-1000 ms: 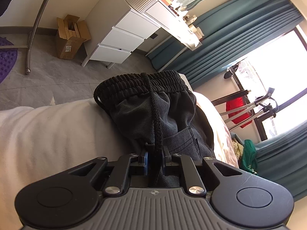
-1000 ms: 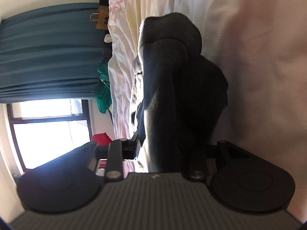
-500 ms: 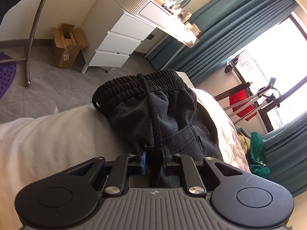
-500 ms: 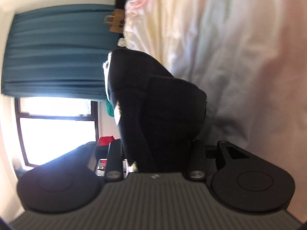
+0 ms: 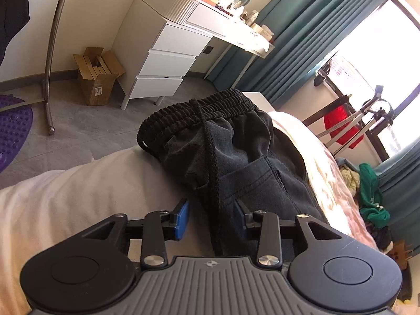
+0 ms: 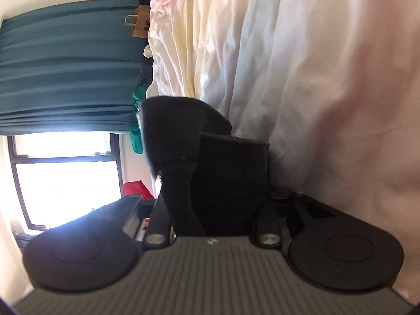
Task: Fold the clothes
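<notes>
Black shorts (image 5: 236, 152) with an elastic waistband and a drawstring (image 5: 212, 173) lie on the white bedsheet (image 5: 78, 197). My left gripper (image 5: 211, 215) is open, its blue pads either side of the drawstring and the shorts' edge. In the right wrist view a fold of the black shorts (image 6: 210, 170) stands between the fingers of my right gripper (image 6: 218, 210). The fingertips are hidden by the cloth, so its grip cannot be read.
A white drawer unit (image 5: 168, 60) and desk stand beyond the bed's end, with a cardboard box (image 5: 97, 78) and a metal rail (image 5: 52, 52) on the grey floor. Teal curtains (image 5: 302, 31), a window and a drying rack are to the right. A paper bag (image 6: 139, 26) sits beside the bed.
My left gripper has opened and let go of the drawstring. The right gripper has shifted, and the fold of shorts in it sits lower and closer.
</notes>
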The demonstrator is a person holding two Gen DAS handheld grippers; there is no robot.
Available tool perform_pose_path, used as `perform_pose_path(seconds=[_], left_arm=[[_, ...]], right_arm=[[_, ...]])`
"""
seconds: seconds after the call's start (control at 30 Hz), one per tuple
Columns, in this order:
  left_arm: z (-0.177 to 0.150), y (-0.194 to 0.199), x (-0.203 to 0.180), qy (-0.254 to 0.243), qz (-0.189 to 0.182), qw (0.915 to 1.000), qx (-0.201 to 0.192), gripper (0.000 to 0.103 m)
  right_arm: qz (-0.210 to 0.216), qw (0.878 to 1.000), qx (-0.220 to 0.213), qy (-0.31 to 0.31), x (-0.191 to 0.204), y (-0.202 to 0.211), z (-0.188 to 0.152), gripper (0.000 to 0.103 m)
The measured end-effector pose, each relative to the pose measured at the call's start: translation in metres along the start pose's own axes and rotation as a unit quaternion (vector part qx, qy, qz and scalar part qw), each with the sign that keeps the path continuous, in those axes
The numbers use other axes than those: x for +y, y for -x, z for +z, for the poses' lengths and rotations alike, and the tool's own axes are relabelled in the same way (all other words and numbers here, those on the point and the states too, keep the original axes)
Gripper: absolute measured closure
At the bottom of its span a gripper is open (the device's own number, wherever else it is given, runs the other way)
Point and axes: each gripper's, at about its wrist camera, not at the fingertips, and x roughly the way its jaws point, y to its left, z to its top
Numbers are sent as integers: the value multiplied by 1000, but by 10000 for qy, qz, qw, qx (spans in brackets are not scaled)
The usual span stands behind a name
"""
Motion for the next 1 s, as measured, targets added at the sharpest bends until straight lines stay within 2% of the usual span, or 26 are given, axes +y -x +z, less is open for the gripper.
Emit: perform_pose_path(seconds=[0.07, 0.13, 0.23, 0.4, 0.57, 0.7, 0.87, 1.0], left_arm=[[-7, 11, -4, -307, 64, 9995, -44, 54], [-14, 23, -6, -553, 123, 9984, -84, 43], [-18, 41, -4, -666, 96, 9975, -228, 37], [-21, 69, -8, -695, 64, 9942, -815, 30], [-24, 77, -29, -1177, 23, 9855, -1223, 25], [-36, 72, -58, -1900, 10, 9727, -1334, 24], [-65, 52, -110, -2985, -128, 9451, -1326, 23], [-87, 25, -149, -3265, -460, 9379, -1077, 22]], right_arm=[[-79, 9998, -66, 145, 2, -1, 3, 86], [-125, 9993, -140, 318, 7, 0, 2, 88], [-189, 9974, -264, 643, 18, 1, -1, 90], [-191, 9959, -382, 793, 25, 4, -3, 91], [-274, 9907, -471, 1245, 34, 6, -3, 91], [-211, 9859, -613, 1543, 45, 11, -3, 91], [-189, 9799, -707, 1858, 56, 11, -4, 91], [-238, 9797, -718, 1859, 62, -6, 6, 91]])
